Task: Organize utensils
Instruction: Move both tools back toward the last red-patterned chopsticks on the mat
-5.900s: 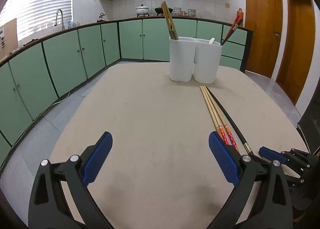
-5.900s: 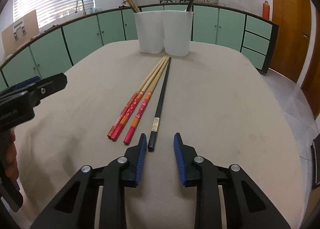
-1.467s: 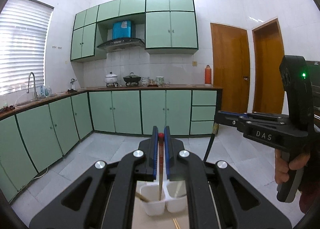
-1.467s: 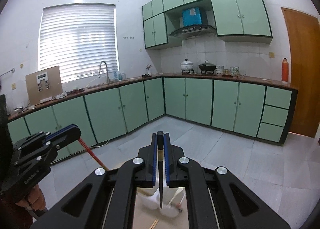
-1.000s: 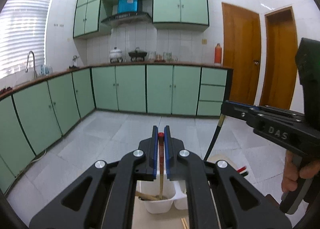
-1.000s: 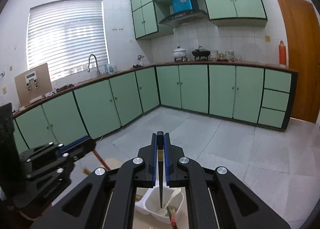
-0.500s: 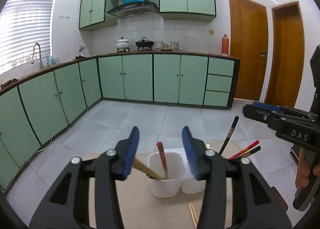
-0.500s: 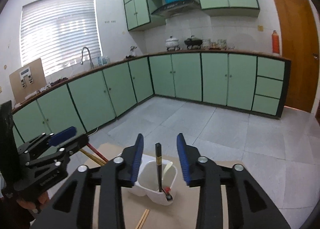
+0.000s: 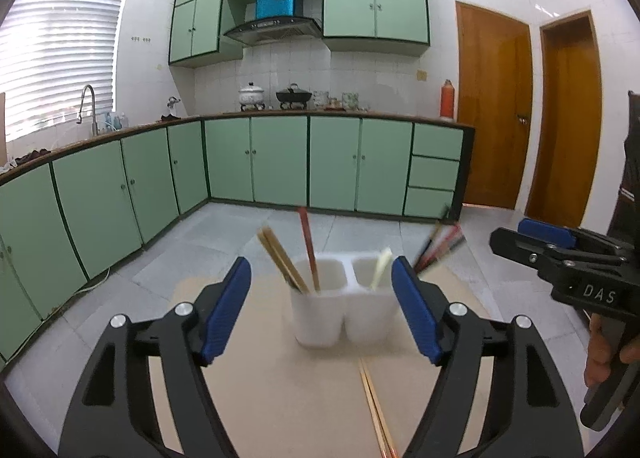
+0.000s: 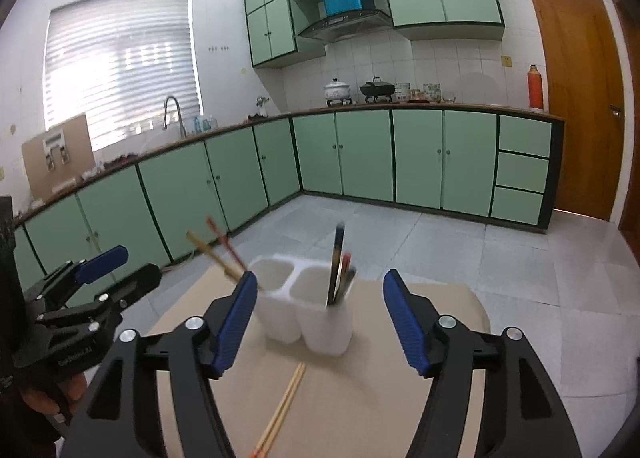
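The left tongs (image 9: 321,310) are spread wide and hold nothing, and the right tongs (image 10: 320,320) are spread the same way, also empty. Both hang above the near side of the white holder (image 9: 341,300), a two-cup container standing toward the far end of the surface (image 9: 280,398). Its left cup holds a red-topped chopstick (image 9: 307,248) beside two wooden chopsticks (image 9: 280,258); its right cup holds the black chopstick (image 10: 336,266) with other dark and red sticks. Two more chopsticks (image 10: 282,410) lie flat on the surface just near of the holder, waiting to be sorted.

The main risk, as I judge it, is the holder: it looks light and top-heavy with long sticks leaning out, so a tong arm brushing a stick could tip it. The pair on the surface lie touching each other, so a pinch may catch both, or roll one away.

Half a second ago both tongs were only partly apart, right over the cups, with the sticks just let go. Now they are fully apart and farther back, and more of the surface shows.
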### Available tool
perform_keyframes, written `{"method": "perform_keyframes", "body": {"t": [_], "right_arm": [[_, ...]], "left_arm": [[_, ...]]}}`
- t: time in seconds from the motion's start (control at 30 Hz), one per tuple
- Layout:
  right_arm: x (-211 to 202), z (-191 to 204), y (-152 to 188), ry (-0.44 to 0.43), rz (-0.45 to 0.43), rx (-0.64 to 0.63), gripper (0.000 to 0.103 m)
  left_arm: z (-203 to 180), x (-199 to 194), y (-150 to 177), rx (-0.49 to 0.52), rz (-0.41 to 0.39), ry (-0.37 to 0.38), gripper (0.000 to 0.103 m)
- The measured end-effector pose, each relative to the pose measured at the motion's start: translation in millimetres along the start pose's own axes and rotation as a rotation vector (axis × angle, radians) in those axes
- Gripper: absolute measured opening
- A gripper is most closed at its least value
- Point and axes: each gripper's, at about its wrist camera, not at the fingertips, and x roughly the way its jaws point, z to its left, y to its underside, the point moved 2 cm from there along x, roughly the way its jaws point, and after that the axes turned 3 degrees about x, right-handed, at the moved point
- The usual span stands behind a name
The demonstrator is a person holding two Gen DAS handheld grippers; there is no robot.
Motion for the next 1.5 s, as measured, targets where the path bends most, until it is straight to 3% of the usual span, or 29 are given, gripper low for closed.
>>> {"method": "perform_keyframes", "body": {"t": [0.27, 0.6, 1.07, 1.17, 1.5], "right_arm": [[-16.0, 15.0, 41.7, 0.002, 0.044, -0.028, 0.077], [-22.0, 17.0, 92.4, 0.025, 0.103, 0.009, 0.085], [-18.4, 25.5, 179.9, 0.070, 0.235, 0.053, 0.085], [-18.7, 32.2, 191.6, 0.073, 0.253, 0.057, 0.079], [-15.9, 50.4, 217.2, 0.112, 0.250, 0.055, 0.044]], "left_arm": [[-3.6, -14.9, 43.5, -0.051, 0.056, 0.010, 0.075], [3.6, -32.9, 88.1, -0.053, 0.099, -0.031, 0.081], [6.9, -34.5, 165.2, -0.013, 0.265, -0.058, 0.083], [8.7, -36.3, 173.9, -0.017, 0.283, -0.064, 0.083], [16.7, -39.0, 195.3, -0.049, 0.310, -0.059, 0.075]]}}
